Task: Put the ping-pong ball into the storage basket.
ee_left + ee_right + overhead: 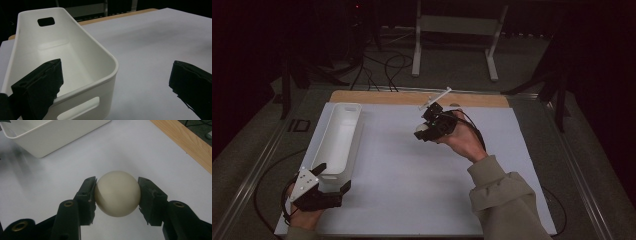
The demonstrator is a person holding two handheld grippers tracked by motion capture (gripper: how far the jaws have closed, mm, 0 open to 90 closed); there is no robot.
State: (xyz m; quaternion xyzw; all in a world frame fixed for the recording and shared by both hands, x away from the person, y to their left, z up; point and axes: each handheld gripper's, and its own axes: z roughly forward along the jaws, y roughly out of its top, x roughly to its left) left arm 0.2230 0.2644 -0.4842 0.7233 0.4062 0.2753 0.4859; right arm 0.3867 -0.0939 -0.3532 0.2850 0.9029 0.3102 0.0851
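The right gripper (pixel 117 193) clamps a cream ball (pixel 117 193) between both jaws, above the white sheet (pixel 412 175), well right of the white bin (pixel 337 135). The left gripper (pixel 329 182) gapes at the bin's near end.

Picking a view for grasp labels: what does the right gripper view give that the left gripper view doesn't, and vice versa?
Right gripper view alone: a cream ball clamped between the right gripper jaws, above the white table sheet.

Left gripper view alone: the left gripper open, one jaw over the bin's near end wall, the other out over the sheet; the bin's inside looks empty.

Both: the white bin and the wooden table edge.
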